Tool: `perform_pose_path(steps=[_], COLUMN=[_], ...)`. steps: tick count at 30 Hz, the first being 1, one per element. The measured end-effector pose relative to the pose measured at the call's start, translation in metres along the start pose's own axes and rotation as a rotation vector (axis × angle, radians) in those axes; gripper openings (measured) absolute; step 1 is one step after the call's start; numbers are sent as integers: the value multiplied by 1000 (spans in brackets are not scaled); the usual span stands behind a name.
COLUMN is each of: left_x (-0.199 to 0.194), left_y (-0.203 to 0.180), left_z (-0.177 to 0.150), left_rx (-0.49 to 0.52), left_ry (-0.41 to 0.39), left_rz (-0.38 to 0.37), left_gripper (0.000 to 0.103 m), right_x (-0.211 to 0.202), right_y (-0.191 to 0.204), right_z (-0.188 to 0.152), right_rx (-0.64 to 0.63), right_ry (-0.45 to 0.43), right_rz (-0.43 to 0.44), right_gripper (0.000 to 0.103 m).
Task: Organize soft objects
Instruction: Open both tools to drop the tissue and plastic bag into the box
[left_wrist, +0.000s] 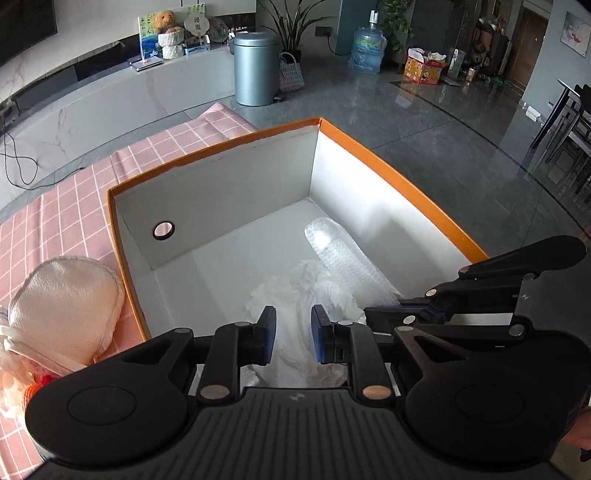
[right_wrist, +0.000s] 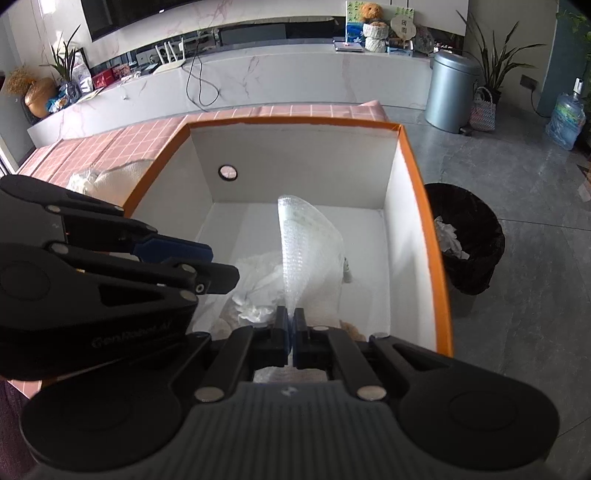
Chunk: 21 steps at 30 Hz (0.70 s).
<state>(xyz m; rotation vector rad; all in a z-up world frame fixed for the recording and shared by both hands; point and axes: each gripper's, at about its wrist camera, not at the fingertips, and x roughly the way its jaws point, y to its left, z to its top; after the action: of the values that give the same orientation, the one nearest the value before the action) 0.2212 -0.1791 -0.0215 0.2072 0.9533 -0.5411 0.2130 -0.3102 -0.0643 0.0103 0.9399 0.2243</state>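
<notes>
An orange-rimmed box (left_wrist: 406, 177) with white walls stands open on the table, and both grippers reach down into it. On its floor lies a crumpled white cloth (left_wrist: 291, 291) beside a sheet of clear bubble wrap (left_wrist: 332, 251). My left gripper (left_wrist: 293, 328) hangs over the cloth with a narrow gap between its blue pads; the pads do not press on it. My right gripper (right_wrist: 291, 325) is shut on one end of the bubble wrap (right_wrist: 295, 236), which stretches from its pads toward the box's far wall. The white cloth (right_wrist: 258, 273) sits left of it, under the left gripper (right_wrist: 218, 266).
A beige heart-shaped cushion (left_wrist: 62, 310) lies on the pink checked tablecloth (left_wrist: 74, 206) left of the box, with a pale plastic bag at the frame's edge. A black waste bin (right_wrist: 469, 240) stands on the floor right of the box (right_wrist: 295, 122). A grey pedal bin (left_wrist: 256, 70) stands farther off.
</notes>
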Motion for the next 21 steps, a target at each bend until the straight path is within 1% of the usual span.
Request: perform_pose_path(steps=[1, 2, 4, 5, 8, 10, 12, 16, 18, 20, 21], left_x=[0, -1, -5, -8, -16, -22, -28, -38, -42, -46, -48], left_y=[2, 3, 5, 7, 12, 16, 19, 19, 19, 19, 19], left_z=[1, 0, 1, 1, 3, 3, 4, 2, 0, -1, -2], left_rx=[-5, -11, -26, -33, -63, -88, -103, -107, -107, -107, -108], left_ry=[1, 0, -9, -19, -44, -67, -76, -91, -96, -105, -109], left_rz=[-2, -4, -13, -17, -33, -51, -57, -51, -51, -50, -50], left_gripper=[32, 37, 57, 60, 67, 75, 77, 77, 78, 78, 78], right_x=[2, 4, 7, 8, 8, 8, 8, 15, 14, 11, 9], right_y=[1, 1, 3, 4, 5, 7, 9, 16, 20, 25, 27], right_z=[0, 0, 0, 0, -1, -2, -3, -7, -7, -6, -6], right_rx=[-2, -2, -3, -1, 3, -1, -11, -14, -15, -27, -32], right_ry=[8, 16, 26, 30, 36, 41, 51, 87, 90, 88, 84], right_rz=[3, 7, 11, 12, 21, 25, 32, 40, 34, 27, 26], right_gripper=[0, 0, 0, 3, 4, 4, 4, 5, 10, 22, 25])
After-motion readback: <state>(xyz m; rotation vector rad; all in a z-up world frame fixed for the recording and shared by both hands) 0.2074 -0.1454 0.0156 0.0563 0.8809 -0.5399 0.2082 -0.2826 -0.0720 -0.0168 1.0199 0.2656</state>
